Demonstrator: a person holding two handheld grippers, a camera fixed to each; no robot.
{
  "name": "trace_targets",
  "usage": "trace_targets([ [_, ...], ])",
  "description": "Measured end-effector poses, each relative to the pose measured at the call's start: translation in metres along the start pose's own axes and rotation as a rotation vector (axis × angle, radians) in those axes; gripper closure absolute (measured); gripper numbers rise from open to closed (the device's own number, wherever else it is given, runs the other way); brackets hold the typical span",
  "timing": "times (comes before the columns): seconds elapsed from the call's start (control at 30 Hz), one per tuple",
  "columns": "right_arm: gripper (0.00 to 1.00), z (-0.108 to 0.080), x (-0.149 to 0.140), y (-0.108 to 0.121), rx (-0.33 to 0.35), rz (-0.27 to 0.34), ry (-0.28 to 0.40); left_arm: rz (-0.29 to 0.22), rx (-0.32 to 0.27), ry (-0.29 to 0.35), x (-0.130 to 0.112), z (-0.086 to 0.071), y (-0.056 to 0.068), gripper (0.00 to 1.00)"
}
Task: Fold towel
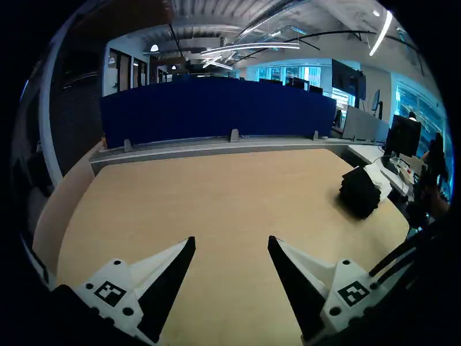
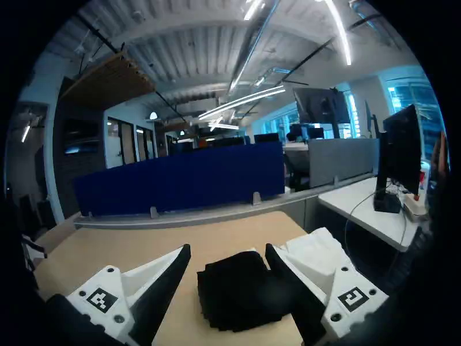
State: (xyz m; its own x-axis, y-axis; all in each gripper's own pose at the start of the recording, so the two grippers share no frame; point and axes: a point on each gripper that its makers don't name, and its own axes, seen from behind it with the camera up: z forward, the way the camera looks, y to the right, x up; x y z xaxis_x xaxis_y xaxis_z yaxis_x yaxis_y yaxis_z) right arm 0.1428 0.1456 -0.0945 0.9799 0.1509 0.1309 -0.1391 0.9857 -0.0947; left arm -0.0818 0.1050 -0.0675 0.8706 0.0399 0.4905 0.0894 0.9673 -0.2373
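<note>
Both spread, empty: right gripper (image 2: 227, 247) aimed at black towel stack (image 2: 242, 288) at table (image 1: 173, 196) edge, left gripper (image 1: 231, 239) over bare top; advised pinching top 1 only, nr its corner.

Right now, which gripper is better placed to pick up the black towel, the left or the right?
The right gripper. It is open, and the black towel lies close ahead between its fingers. The left gripper, also open, faces the table, with the towel far off to one side.
</note>
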Motion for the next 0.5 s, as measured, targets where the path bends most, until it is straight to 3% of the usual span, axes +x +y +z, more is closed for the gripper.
trace_targets([
  [0.2,0.00,0.002,0.002,0.000,-0.037,-0.022,0.005,-0.009,0.014,0.032,0.008,-0.002,-0.007,0.07],
  [0.5,0.00,0.013,0.019,-0.039,-0.023,-0.120,0.050,-0.028,0.051,0.103,0.026,-0.001,-0.024,0.07],
])
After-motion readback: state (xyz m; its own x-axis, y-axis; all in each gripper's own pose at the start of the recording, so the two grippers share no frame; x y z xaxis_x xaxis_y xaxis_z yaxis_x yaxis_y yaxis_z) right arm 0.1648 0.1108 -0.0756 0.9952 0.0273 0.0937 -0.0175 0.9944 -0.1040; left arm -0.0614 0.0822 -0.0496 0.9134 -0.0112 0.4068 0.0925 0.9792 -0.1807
